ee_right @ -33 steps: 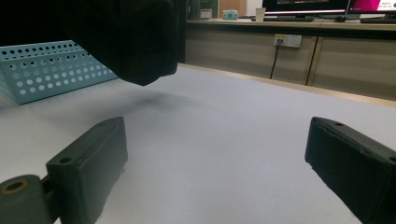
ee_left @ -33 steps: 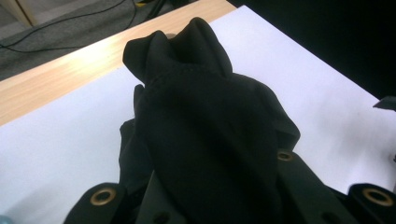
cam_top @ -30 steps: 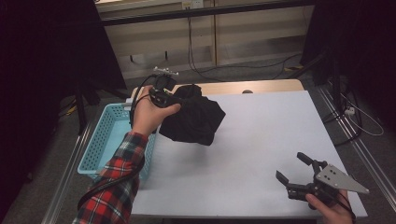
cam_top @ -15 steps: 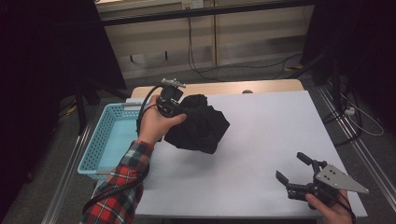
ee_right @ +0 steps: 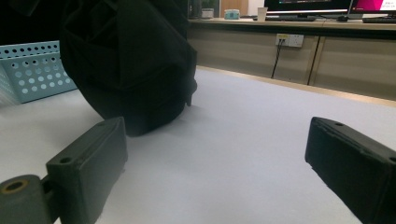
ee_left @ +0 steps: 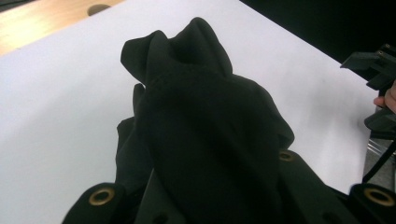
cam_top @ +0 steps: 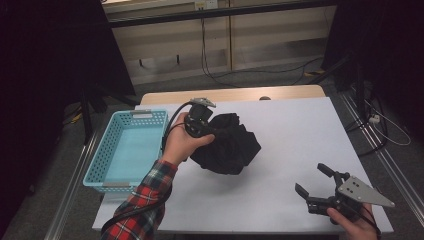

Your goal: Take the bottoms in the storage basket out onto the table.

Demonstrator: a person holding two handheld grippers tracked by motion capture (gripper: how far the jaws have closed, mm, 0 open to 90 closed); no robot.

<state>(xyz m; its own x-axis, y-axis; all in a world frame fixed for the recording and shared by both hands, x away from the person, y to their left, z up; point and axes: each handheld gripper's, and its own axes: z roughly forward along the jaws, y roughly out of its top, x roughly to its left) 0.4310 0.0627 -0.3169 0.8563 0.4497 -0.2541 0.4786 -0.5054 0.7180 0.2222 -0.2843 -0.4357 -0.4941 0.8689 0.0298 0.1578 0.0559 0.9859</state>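
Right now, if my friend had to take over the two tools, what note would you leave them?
Left tool: shut on the black cloth, which hangs bunched from it with its bottom on the white table, just right of the blue basket.
Right tool: open, holding nothing, low over the table's near right corner, pointing toward the cloth.
Done: the cloth is gripped and out on the table.
Left: probably set it down and spread or fold it, most likely with the right tool taking a free edge. I can't tell which edge the left tool holds.
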